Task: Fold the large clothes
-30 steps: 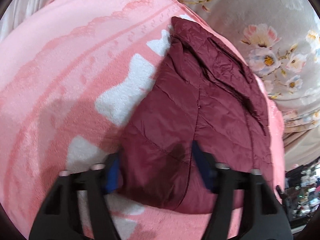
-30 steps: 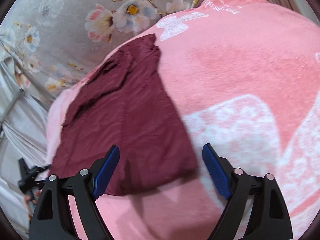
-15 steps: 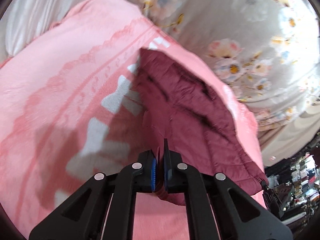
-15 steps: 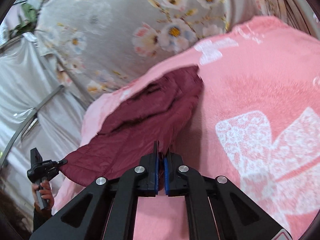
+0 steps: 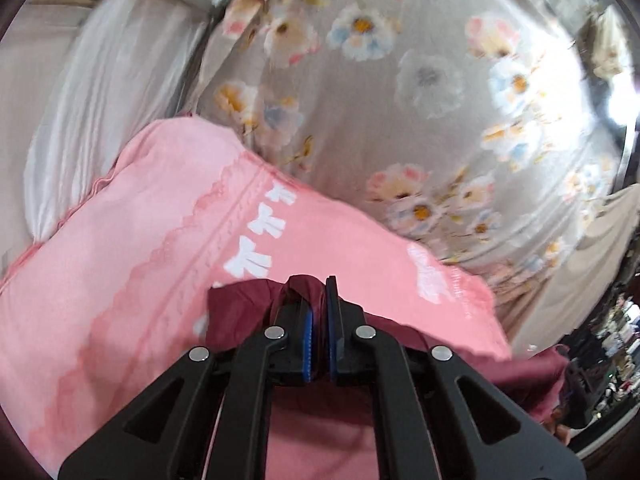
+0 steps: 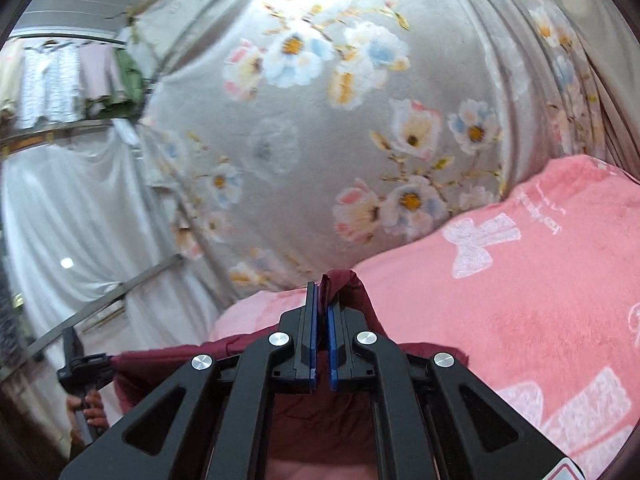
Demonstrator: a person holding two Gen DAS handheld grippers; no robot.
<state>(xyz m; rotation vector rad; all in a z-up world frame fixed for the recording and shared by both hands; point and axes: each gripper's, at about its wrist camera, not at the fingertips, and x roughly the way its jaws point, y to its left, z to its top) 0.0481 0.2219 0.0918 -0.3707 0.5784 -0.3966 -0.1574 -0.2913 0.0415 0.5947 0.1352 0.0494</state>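
With both tongs, left [image 5: 319, 300] and right [image 6: 321, 300], clamped on jacket [image 5: 240, 308], mid-fold lift. Next: carry edge across, lay flat on blanket [image 5: 140, 240].

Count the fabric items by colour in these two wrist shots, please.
Maroon: 1, the jacket pinched in both grippers' jaws
Pink: 1, the blanket
Grey floral: 1, the sheet
White: 1, the curtain
Total: 4

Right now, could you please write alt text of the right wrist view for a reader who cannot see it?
The right tongs are shut on a fold of a dark red jacket, lifting it above a pink blanket with white bows. Behind hangs a grey floral curtain. At lower left, the left tongs hold the jacket's other end.
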